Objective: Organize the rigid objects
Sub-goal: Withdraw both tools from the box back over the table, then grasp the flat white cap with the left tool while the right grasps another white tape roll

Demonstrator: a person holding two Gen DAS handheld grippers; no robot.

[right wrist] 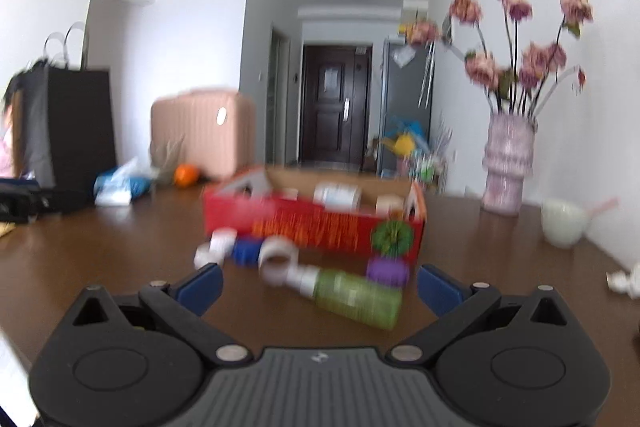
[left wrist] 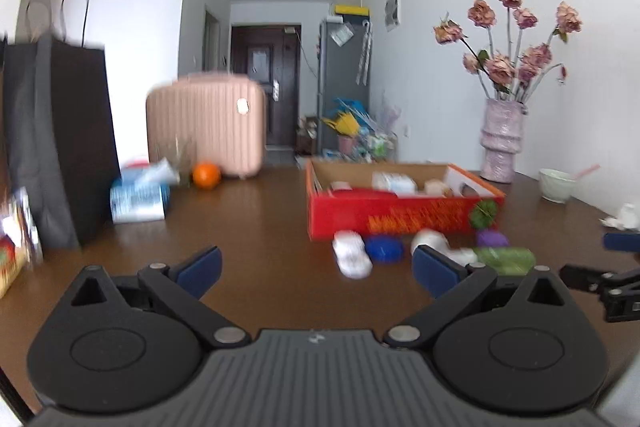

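Gaping wide, both grippers, left gripper point(left wrist: 318, 269) and right gripper point(right wrist: 320, 285), face a rectangular red cardboard box point(right wrist: 316, 227).

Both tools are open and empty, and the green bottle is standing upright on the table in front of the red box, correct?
Not quite. The green bottle is lying on its side, not upright, as the right wrist view shows. The rest holds: it is on the table in front of the red box, and the left tool and right tool are open and empty.

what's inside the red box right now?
The red box holds a few pale items: a white container, a beige piece and a small one at left. Blur prevents identifying them. The front wall hides the box floor and anything lower.
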